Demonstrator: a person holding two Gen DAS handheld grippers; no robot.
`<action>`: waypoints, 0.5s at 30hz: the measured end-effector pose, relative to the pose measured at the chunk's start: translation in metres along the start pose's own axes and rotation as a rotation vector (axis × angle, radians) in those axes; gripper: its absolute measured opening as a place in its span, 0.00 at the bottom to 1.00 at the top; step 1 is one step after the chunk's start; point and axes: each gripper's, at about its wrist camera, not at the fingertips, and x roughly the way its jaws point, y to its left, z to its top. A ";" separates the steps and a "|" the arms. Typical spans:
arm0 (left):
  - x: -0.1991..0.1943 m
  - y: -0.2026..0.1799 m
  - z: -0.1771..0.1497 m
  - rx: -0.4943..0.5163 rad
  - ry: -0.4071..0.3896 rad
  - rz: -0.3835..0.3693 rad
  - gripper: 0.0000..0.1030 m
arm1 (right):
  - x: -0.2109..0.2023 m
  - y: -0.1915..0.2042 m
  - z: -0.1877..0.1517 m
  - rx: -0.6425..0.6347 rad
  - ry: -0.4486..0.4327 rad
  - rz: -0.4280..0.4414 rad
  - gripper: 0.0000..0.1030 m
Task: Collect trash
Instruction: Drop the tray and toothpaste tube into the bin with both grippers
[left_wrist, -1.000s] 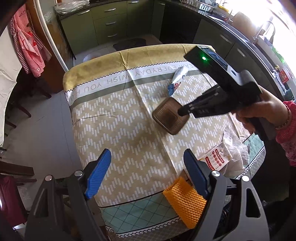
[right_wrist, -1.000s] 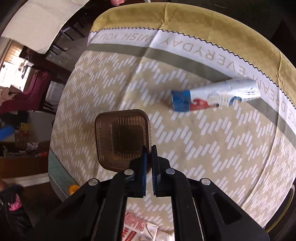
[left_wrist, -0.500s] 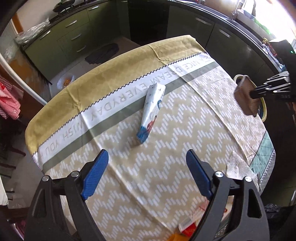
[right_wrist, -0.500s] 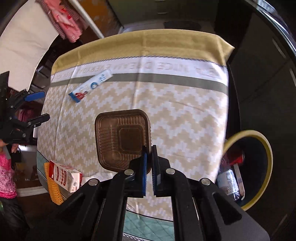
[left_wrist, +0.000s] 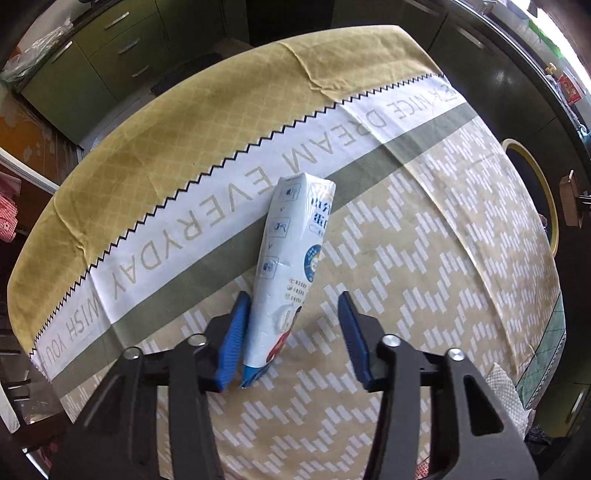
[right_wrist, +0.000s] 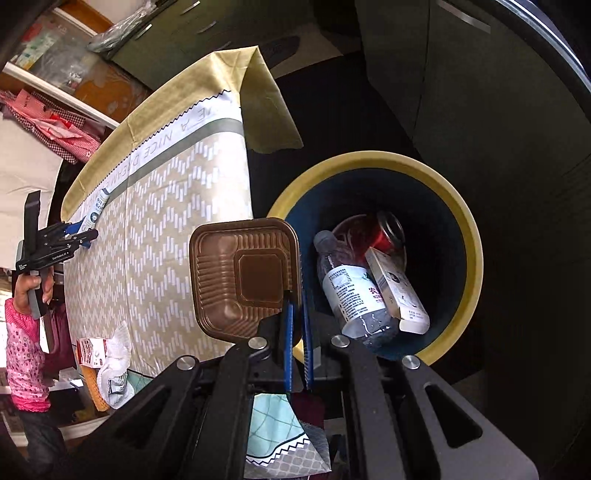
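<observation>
1. The left gripper (left_wrist: 293, 338) is spread wide over the table (left_wrist: 424, 258), its blue ribbed fingers (left_wrist: 233, 338) on either side of the near end of a white pouch (left_wrist: 291, 258); the left finger is just beside the pouch, the right one stands apart from it

2. The pouch is a long, soft, glossy plastic pack with a flat blue bottom edge, lying on the cloth and pointing toward 12 o'clock across a grey-green stripe

3. The tablecloth (left_wrist: 177, 173) is mustard at the far edge, then a white band with a black zigzag line and lettering, then beige with white dashes

4. The right gripper (right_wrist: 297, 332) is pressed together on the rim of a brown tray (right_wrist: 245, 275), a thin ribbed plastic square with rounded corners, held off the table's edge

5. At 3 o'clock from the tray sits a round bin (right_wrist: 469, 236) with a yellow rim and dark blue inside; it holds a clear bottle (right_wrist: 351, 295), a red can (right_wrist: 380, 229) and a small white carton (right_wrist: 399, 291)

6. At the table's near corner, around 8 o'clock in the right view, lie a red-and-white box (right_wrist: 90, 350) and crumpled paper (right_wrist: 116, 354)
</observation>
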 end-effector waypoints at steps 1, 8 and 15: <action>-0.001 -0.001 -0.001 0.000 -0.005 0.014 0.32 | 0.000 -0.004 -0.001 0.005 -0.001 0.004 0.06; -0.029 -0.016 -0.016 -0.009 -0.054 -0.003 0.23 | 0.008 -0.024 0.002 0.040 -0.013 -0.027 0.05; -0.078 -0.067 -0.030 0.063 -0.119 -0.047 0.23 | 0.028 -0.049 0.012 0.091 0.003 -0.086 0.41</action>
